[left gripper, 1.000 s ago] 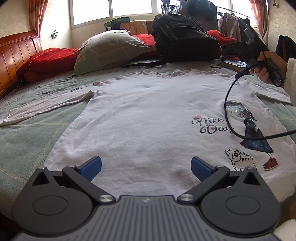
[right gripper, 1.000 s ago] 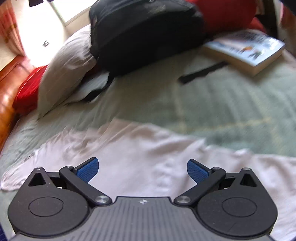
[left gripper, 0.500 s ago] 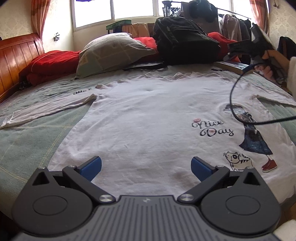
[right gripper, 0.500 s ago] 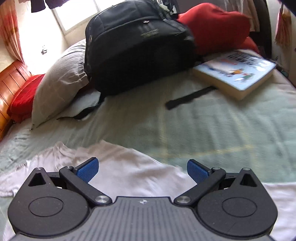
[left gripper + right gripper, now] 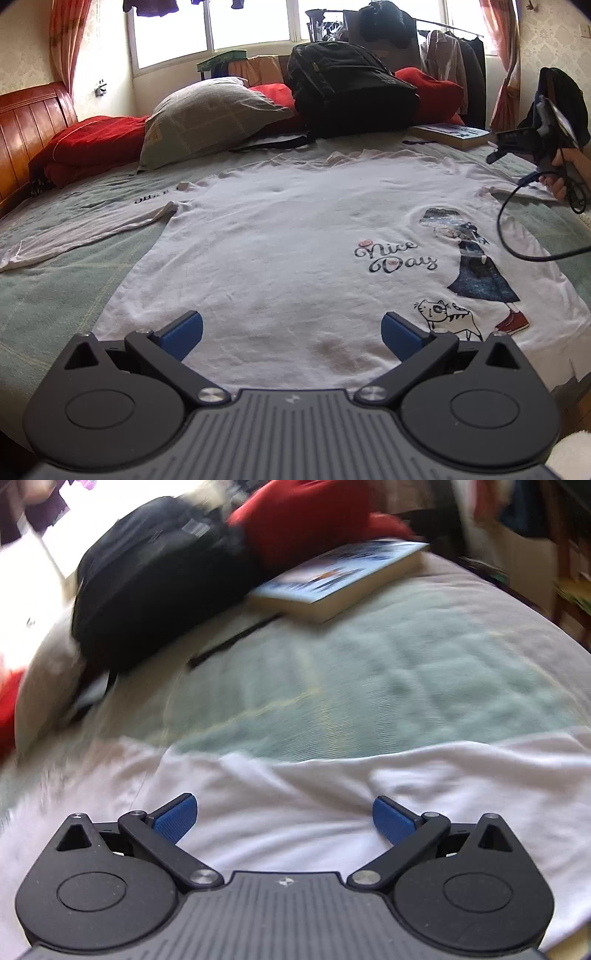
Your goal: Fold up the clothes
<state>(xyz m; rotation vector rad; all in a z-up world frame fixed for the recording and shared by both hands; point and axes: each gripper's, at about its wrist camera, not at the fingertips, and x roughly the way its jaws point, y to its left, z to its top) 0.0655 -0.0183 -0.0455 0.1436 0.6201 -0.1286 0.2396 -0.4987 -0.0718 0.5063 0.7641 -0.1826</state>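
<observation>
A white long-sleeved shirt [image 5: 280, 243] with a "Nice Day" print of a girl and a cat lies flat on the green bedspread [image 5: 55, 288], sleeves spread sideways. My left gripper [image 5: 291, 332] hovers open over the shirt's near hem, holding nothing. In the left wrist view a hand holds my right gripper [image 5: 517, 146] at the far right, above the shirt's right sleeve. The blurred right wrist view shows my right gripper [image 5: 282, 818] open just above white shirt fabric [image 5: 332, 794], nothing between its blue pads.
A black backpack [image 5: 347, 92], a grey pillow [image 5: 207, 114] and red bedding [image 5: 88, 144] crowd the far side of the bed. A book [image 5: 343, 576] lies near the backpack. A wooden headboard [image 5: 29, 122] stands at left. A black cable [image 5: 517, 229] loops over the shirt's right part.
The right gripper swung right and dipped towards the shirt's right sleeve; its view is now motion-blurred. The left gripper tilted up slightly, staying over the hem. Both stayed open.
</observation>
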